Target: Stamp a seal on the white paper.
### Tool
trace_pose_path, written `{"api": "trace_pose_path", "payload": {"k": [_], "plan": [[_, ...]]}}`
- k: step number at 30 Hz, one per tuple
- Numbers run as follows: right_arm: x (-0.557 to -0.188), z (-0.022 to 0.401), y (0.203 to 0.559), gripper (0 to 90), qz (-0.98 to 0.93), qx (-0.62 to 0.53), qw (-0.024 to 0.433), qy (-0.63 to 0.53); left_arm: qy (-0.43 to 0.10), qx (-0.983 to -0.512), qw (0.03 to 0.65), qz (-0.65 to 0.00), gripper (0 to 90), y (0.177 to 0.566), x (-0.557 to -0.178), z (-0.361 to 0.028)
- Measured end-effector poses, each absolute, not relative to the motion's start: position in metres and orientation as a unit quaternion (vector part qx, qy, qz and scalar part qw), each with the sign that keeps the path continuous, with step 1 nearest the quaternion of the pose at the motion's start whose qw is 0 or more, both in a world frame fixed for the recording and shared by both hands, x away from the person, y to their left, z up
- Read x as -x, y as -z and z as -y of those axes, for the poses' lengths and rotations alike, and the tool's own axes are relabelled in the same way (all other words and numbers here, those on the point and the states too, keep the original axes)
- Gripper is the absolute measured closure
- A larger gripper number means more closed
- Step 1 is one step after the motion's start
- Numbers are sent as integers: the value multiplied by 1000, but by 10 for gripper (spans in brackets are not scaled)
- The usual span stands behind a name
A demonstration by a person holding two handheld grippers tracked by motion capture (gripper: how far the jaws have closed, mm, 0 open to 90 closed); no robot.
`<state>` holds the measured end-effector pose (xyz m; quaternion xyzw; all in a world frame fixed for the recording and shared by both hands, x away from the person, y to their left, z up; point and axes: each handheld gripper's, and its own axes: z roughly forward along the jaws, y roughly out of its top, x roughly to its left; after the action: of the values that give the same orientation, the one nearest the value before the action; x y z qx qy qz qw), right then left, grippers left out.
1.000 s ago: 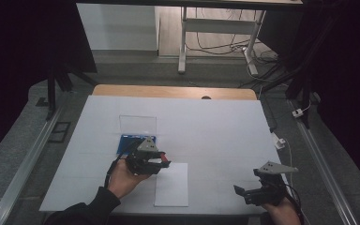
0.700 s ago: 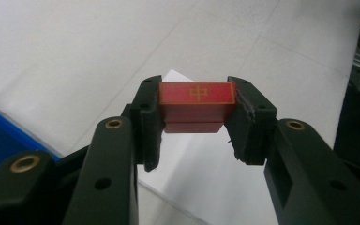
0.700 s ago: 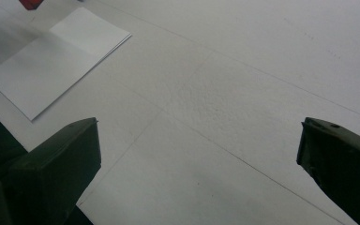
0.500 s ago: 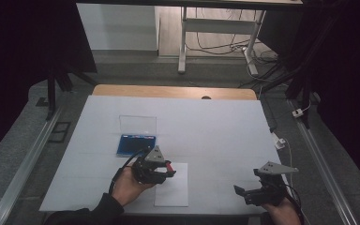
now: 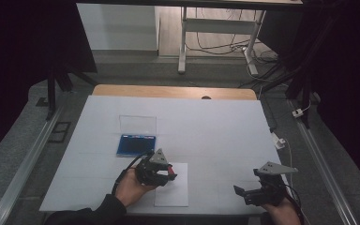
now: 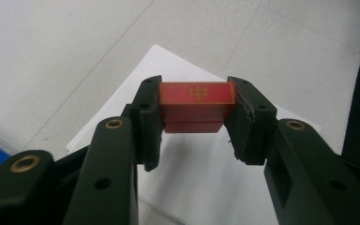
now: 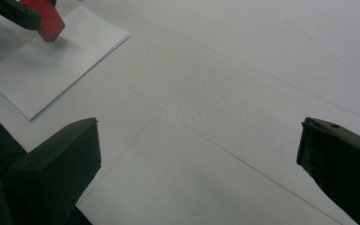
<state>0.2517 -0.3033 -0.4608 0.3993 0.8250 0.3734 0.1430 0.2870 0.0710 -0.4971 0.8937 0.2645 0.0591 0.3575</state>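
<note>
Gripping a small red rectangular stamp block [image 6: 197, 106] by its two end faces, the left gripper [image 5: 161, 171] is hovering over the white paper sheet [image 5: 172, 194]; the block is looking rigid, light, smooth-sided. Right gripper [image 5: 258, 191], fingers spread, is idling right of the sheet.

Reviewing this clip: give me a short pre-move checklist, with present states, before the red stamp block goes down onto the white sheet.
1. Grip: left gripper clamps the red block on both sides: ok.
2. Block level between the jaws: ok.
3. Block over the white sheet: ok.
4. Block touching the sheet yet: cannot tell.
5. Right gripper open, apart from the sheet: ok.
6. Blue case away from the sheet: ok.
</note>
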Motion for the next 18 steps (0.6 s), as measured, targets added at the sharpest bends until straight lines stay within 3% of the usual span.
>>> {"api": "trace_pose_path", "payload": {"k": [18], "plan": [[-252,304,461,0,-825,-400,142,-374,-75,-905,335,-252,583,511,-286,-63]]}}
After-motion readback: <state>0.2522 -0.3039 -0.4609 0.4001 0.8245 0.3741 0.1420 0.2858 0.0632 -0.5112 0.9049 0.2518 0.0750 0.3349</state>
